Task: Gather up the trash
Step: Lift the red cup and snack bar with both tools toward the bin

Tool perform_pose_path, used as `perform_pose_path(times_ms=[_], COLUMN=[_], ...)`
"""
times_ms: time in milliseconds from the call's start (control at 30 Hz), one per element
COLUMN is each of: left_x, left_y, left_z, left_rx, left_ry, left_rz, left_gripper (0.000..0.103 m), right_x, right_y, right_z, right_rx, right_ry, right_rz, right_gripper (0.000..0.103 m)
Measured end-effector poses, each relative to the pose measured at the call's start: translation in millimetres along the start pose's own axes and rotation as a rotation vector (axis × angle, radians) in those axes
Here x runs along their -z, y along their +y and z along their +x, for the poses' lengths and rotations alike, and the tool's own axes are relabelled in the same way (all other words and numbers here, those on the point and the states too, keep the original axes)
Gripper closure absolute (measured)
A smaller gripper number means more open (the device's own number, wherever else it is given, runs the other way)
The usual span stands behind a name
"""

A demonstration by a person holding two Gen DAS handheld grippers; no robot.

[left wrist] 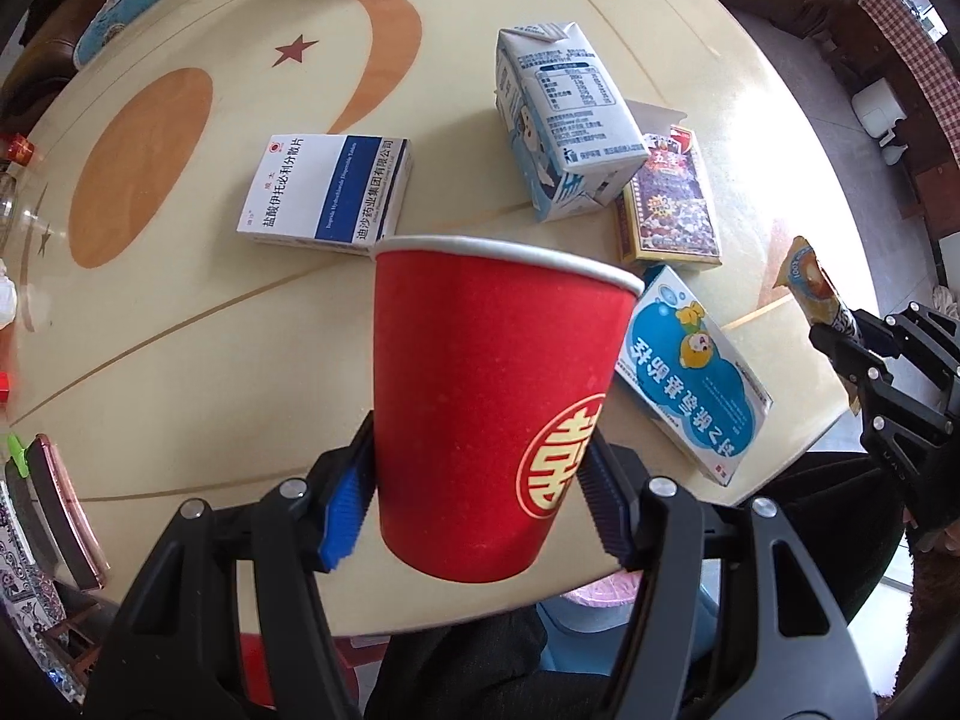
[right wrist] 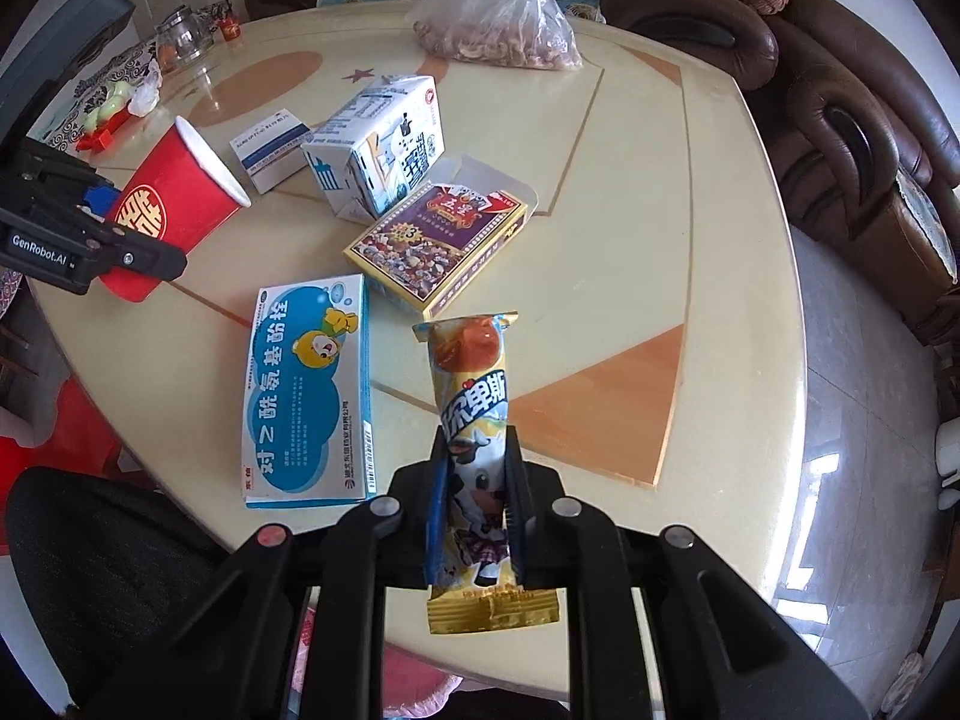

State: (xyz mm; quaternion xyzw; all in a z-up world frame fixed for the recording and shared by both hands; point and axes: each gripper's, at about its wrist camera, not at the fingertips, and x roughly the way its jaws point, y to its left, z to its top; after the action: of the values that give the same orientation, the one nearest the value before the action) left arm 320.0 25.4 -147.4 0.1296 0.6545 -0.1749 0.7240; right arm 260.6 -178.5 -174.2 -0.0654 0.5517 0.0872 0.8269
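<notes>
My left gripper (left wrist: pixel 480 480) is shut on a red paper cup (left wrist: pixel 480 408) with a gold emblem, held above the near table edge; the cup also shows in the right wrist view (right wrist: pixel 174 198). My right gripper (right wrist: pixel 477 468) is shut on a yellow snack wrapper (right wrist: pixel 474 420), held above the table; the wrapper also shows at the right of the left wrist view (left wrist: pixel 810 282). On the table lie a milk carton (right wrist: pixel 384 144), a white and blue medicine box (left wrist: pixel 330 192), a blue cartoon box (right wrist: pixel 306 396) and a purple and gold box (right wrist: pixel 438 240).
The round cream table (right wrist: pixel 630 240) has a bag of nuts (right wrist: pixel 498 30) at the far side and a glass jar (right wrist: pixel 180 36) with small items at the far left. Brown sofas (right wrist: pixel 840 120) stand behind and to the right. A phone (left wrist: pixel 60 516) lies at the left edge.
</notes>
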Motion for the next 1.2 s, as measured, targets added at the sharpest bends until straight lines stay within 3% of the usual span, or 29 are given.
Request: perform_pose_path(times_ms=[567,900,1200], left_x=[80.8,130.4,160.3], left_y=[-56.2,-93.3,-118.6], left_z=[-102.6,-113.2,-91.5], left_rx=[-0.078,-0.094,-0.092], left_ry=[-0.181,-0.258,-0.27], left_rz=[0.048,0.106,0.15], left_gripper=[0.042,0.042,0.042], right_x=[20.0,54.8,100.0], right_y=[33.1,56.4,68.8], right_z=[-106.3,-159.1,-175.0], right_rx=[-0.001,-0.004,-0.024], right_ry=[-0.145,-0.214,-0.232], right_rz=[0.002,-0.024,-0.003], right_gripper=[0.087,0.087,0.087])
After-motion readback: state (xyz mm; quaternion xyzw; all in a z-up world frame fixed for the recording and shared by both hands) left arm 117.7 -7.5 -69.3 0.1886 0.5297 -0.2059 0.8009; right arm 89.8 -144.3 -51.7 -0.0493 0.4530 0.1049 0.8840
